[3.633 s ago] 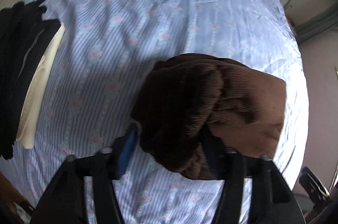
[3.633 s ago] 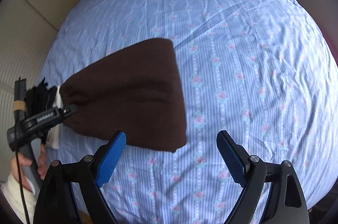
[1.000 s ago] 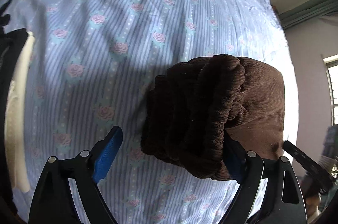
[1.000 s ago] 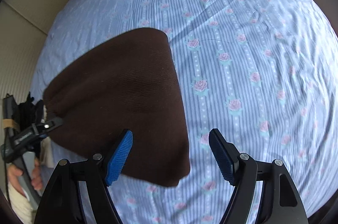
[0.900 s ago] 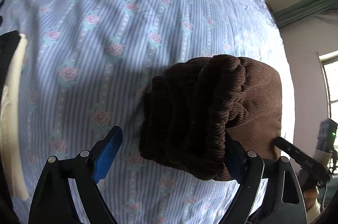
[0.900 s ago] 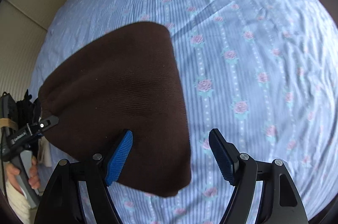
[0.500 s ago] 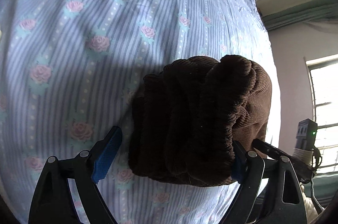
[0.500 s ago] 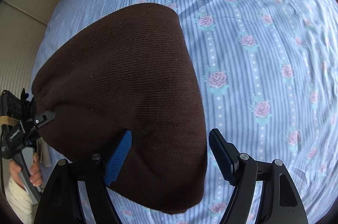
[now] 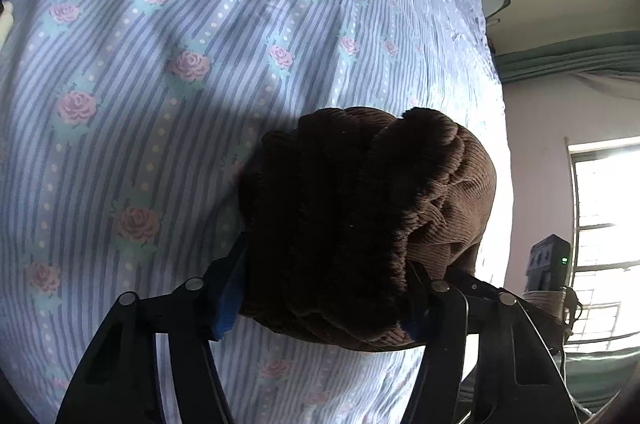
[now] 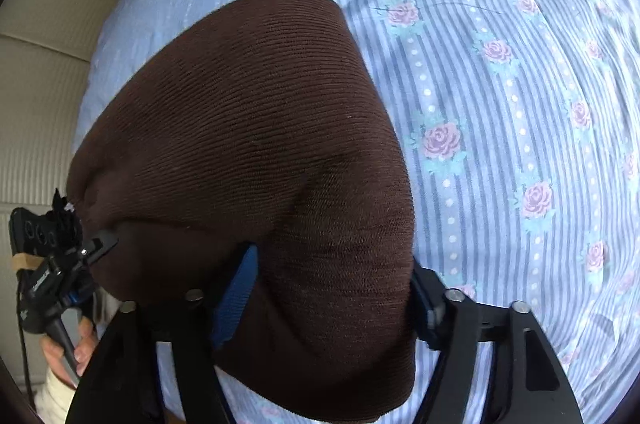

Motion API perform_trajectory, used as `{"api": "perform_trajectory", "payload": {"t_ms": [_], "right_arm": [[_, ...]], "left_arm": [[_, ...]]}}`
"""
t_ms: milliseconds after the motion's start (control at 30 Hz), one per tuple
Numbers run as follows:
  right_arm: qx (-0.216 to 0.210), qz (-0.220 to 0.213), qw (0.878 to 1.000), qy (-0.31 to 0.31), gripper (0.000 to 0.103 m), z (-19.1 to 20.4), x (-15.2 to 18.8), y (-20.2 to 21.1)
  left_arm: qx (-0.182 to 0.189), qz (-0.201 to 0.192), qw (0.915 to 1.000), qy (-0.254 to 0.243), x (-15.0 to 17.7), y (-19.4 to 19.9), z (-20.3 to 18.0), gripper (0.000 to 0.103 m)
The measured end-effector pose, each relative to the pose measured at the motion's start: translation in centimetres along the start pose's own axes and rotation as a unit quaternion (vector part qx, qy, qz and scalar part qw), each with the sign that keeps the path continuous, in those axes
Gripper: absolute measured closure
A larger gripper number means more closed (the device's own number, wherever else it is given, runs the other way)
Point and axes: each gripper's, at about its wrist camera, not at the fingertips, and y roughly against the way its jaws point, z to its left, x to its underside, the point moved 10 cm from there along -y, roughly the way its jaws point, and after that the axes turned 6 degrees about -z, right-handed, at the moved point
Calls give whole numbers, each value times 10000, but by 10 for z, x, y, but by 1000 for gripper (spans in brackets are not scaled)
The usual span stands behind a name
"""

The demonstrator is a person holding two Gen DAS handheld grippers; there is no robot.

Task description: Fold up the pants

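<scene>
- Brown corduroy pants (image 9: 360, 216), folded into a thick bundle, lie on the bed sheet (image 9: 160, 64), which is blue-striped with pink roses.
- Left gripper (image 9: 320, 296) is clamped on the bunched, ribbed end of the pants, with both fingers pressed against the cloth.
- Right gripper (image 10: 332, 284) grasps the opposite end of the bundle; its blue pads (image 10: 236, 298) sit tight against the fabric.
- From the right wrist view the pants (image 10: 248, 160) spread as a smooth dark-brown slab between the two tools.
- Whether the bundle is lifted off the sheet or resting on it is hard to judge.
- Beige ribbed headboard (image 10: 36, 104) runs along the sheet's left edge.
- Bright window (image 9: 604, 224) shows at the far right.
</scene>
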Motion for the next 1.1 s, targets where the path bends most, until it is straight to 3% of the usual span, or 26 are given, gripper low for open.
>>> {"api": "perform_trajectory", "payload": {"t_ms": [67, 100, 200, 400, 767, 967, 1100], "right_arm": [[-42, -81, 10000, 15, 53, 5, -1, 10], [-59, -132, 9999, 23, 58, 9, -2, 16], [-39, -406, 9989, 213, 65, 23, -4, 38], [-122, -754, 9959, 479, 67, 42, 0, 77], [-231, -1400, 9866, 809, 67, 51, 17, 183], [-464, -1799, 9766, 1082, 67, 71, 32, 242], [-702, -2049, 9679, 1277, 67, 84, 43, 279]], "left_arm": [[-64, -27, 10000, -20, 0, 2, -7, 47], [-76, -51, 10000, -22, 0, 4, -10, 56], [46, -187, 9998, 17, 1, 16, -23, 57], [114, -370, 9992, 25, 0, 37, -36, 60], [483, -982, 9939, -140, 27, 112, -95, 60], [581, -1510, 9864, -282, 42, 166, -127, 60], [640, -2020, 9768, -306, 58, 214, -144, 60]]}}
